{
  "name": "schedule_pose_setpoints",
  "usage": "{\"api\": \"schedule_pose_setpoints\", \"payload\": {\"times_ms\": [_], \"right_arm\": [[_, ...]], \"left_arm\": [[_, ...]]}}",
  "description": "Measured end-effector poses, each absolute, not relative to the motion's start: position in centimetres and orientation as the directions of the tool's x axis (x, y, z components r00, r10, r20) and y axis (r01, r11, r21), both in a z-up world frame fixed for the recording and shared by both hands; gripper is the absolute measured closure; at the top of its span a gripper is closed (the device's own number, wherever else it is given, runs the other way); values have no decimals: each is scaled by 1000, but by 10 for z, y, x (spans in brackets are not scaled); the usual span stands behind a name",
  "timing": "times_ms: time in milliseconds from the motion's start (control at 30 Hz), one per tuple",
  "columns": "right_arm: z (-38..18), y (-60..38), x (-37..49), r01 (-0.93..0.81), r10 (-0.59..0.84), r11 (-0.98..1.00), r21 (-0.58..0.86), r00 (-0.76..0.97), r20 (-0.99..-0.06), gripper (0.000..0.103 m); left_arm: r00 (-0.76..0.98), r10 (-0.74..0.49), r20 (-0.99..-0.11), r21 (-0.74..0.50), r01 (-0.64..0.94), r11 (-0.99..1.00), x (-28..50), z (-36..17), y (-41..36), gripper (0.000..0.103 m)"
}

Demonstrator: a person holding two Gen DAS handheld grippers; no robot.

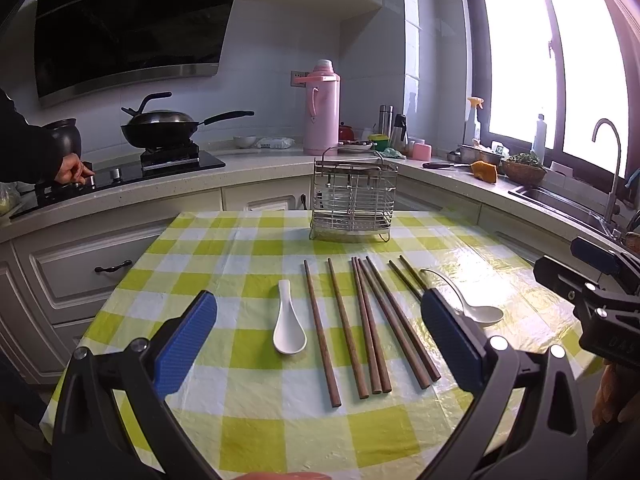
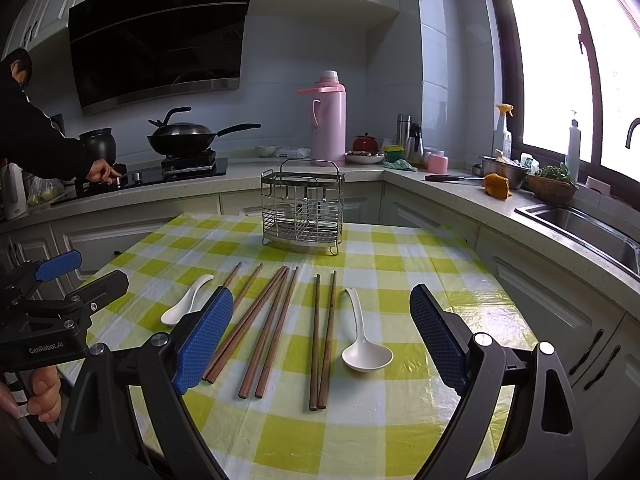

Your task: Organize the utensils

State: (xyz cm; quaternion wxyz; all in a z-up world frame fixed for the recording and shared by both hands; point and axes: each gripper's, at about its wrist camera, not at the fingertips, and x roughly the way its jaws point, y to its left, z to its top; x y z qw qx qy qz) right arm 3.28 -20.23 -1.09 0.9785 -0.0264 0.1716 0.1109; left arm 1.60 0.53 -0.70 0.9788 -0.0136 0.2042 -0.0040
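Brown chopsticks (image 2: 280,328) lie flat between two white spoons (image 2: 366,344), before an upright wire caddy (image 2: 302,210).

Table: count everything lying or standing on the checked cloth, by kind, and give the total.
Chopsticks: 8
Spoons: 2
Rack: 1
Total: 11

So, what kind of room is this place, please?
A home kitchen, most likely: a wok sits on the stove under a range hood, and a sink lies below the window.
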Motion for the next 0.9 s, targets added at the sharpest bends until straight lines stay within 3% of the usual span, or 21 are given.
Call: {"api": "schedule_pose_setpoints", "payload": {"times_ms": [900], "right_arm": [[-13,-204,36,-228,215,974,2,913,-347,18]], "left_arm": [[911,-12,-412,-22,3,1000,19,-11,9,4]]}}
